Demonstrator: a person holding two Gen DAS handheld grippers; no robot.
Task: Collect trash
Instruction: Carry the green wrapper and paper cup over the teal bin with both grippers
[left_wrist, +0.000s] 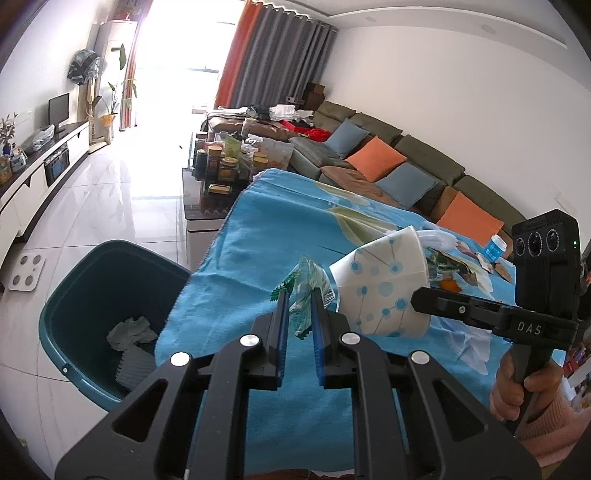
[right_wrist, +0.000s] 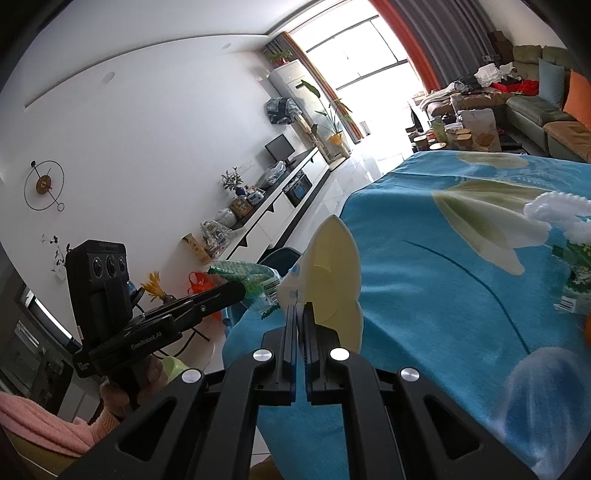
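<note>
My left gripper (left_wrist: 298, 295) is shut on a crumpled green-and-clear plastic wrapper (left_wrist: 308, 286), held above the near left edge of the blue-clothed table (left_wrist: 266, 236). It also shows in the right wrist view (right_wrist: 255, 282). My right gripper (right_wrist: 300, 310) is shut on a squashed white paper cup with blue dots (right_wrist: 332, 273), which the left wrist view shows just right of the wrapper (left_wrist: 384, 288). A teal bin (left_wrist: 99, 295) stands on the floor left of the table, holding crumpled paper (left_wrist: 131, 332).
More trash lies at the table's far right: wrappers (left_wrist: 454, 266), white plastic (right_wrist: 557, 214), an orange piece (left_wrist: 448, 284), a blue-white cup (left_wrist: 495, 248). A cluttered coffee table (left_wrist: 221, 166) and sofa (left_wrist: 388, 158) stand beyond. A white scale (left_wrist: 26, 272) lies on the floor.
</note>
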